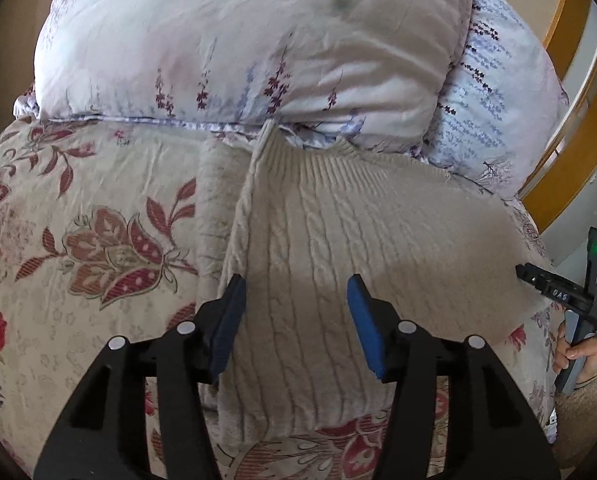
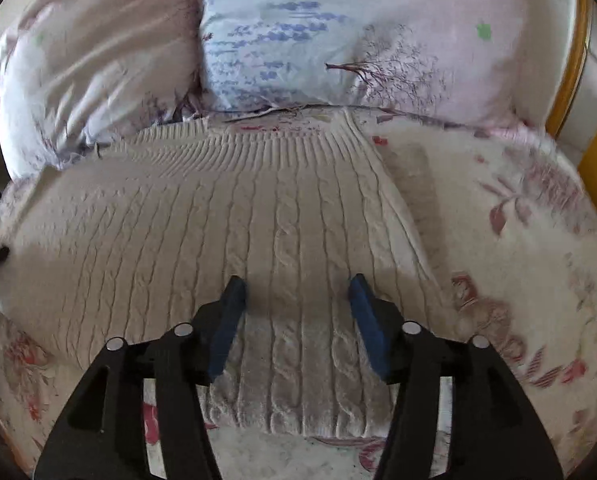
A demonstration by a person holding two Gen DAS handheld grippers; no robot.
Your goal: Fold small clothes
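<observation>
One cream cable-knit sweater (image 1: pixel 338 240) lies flat on the floral bedspread (image 1: pixel 78 200), its ribbed end near two pillows (image 1: pixel 238 48) (both floral-printed). Two grippers hover over it: left gripper (image 1: pixel 296 296) and right gripper (image 2: pixel 296 294), each with jaws apart, gripping nothing.

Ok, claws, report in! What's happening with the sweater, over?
Left claw open, right claw open, nothing held. Cream sweater lying flat on floral bedspread, part folded. Pillows touching its far edge, otherwise clear.
</observation>
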